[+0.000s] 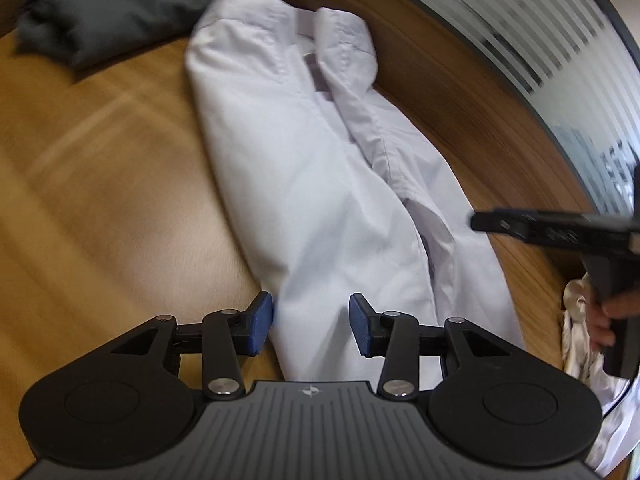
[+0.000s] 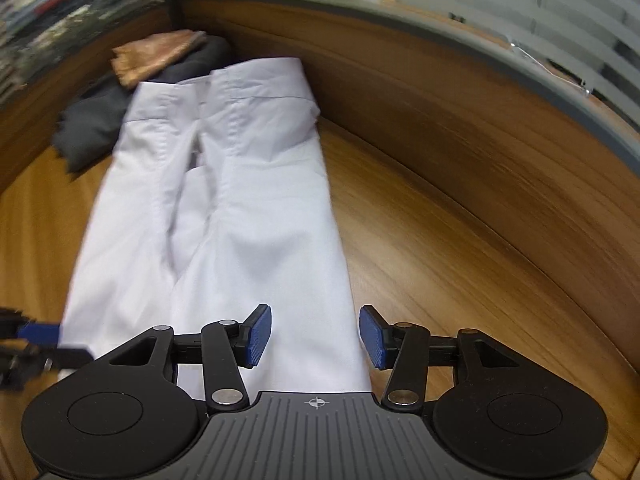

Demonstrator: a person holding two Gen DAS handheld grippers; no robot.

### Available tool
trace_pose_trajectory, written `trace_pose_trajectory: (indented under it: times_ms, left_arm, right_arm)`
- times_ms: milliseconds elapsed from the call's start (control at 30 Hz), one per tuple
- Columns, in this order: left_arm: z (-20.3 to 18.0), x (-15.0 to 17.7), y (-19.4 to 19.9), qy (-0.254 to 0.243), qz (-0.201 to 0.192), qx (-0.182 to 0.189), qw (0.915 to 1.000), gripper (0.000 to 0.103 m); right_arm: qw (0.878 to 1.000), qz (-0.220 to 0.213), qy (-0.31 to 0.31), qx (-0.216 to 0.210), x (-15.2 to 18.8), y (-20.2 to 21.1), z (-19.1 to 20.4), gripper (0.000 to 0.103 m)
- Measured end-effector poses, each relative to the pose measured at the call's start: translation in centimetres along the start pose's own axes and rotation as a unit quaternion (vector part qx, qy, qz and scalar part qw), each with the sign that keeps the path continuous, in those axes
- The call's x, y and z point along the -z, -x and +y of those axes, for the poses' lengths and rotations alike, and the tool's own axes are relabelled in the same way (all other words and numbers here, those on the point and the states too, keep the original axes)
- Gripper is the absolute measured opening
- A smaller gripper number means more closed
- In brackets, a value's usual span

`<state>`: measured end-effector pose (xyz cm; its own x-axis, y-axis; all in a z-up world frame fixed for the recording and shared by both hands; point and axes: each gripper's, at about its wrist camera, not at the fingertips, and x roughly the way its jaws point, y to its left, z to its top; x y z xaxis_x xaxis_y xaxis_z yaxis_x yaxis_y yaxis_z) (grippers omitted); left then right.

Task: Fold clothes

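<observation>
Long white cotton trousers (image 1: pixel 304 168) on wooden table (image 1: pixel 100 184) run toward 12 o'clock; left gripper (image 1: pixel 311 326) and right gripper (image 2: pixel 315 336), jaws spread, straddle hem ends.

No readable txt, labels or nos. anywhere.

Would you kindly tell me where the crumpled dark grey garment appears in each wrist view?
Left wrist: dark grey garment at upper left, beyond the white trousers' waistband.
Right wrist: upper left, beside the waistband, under a tan cloth.
Shared landmark: the white trousers.
</observation>
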<state>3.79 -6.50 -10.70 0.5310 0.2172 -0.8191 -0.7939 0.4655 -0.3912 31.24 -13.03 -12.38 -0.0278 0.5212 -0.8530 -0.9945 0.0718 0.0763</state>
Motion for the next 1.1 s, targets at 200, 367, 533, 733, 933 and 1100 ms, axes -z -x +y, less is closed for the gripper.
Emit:
trace_pose_trajectory:
  times_ms: [200,367,533,733,933,1100]
  left_arm:
    - [-1.3,4.8,4.3,0.026,-0.019,-0.038,0.9988,0.046]
    - [-3.1,9.0,7.5,0.022,-0.033,-0.050,0.9980,0.050]
    - [-4.8,12.8,10.0,0.001,-0.035,-0.065,0.9973,0.056]
    - [-6.7,17.3,12.0,-0.033,-0.030,-0.062,0.9971,0.059]
    - [-8.0,20.9,13.3,-0.066,-0.009,-0.025,0.9975,0.059]
    - [-9.3,21.8,13.9,-0.109,-0.010,-0.015,0.9939,0.066]
  right_arm:
    - [0.999,-0.012,0.012,-0.051,4.0,6.2,-1.4,0.055]
    - [0.998,-0.028,-0.011,-0.064,8.3,10.8,-1.4,0.056]
    - [0.994,-0.052,-0.052,-0.075,13.0,14.6,-1.0,0.056]
    - [0.992,-0.069,-0.074,-0.079,18.5,17.7,0.3,0.056]
    - [0.994,-0.051,-0.073,-0.058,23.7,20.0,1.2,0.056]
    - [0.995,-0.036,-0.089,-0.039,28.3,21.0,1.4,0.055]
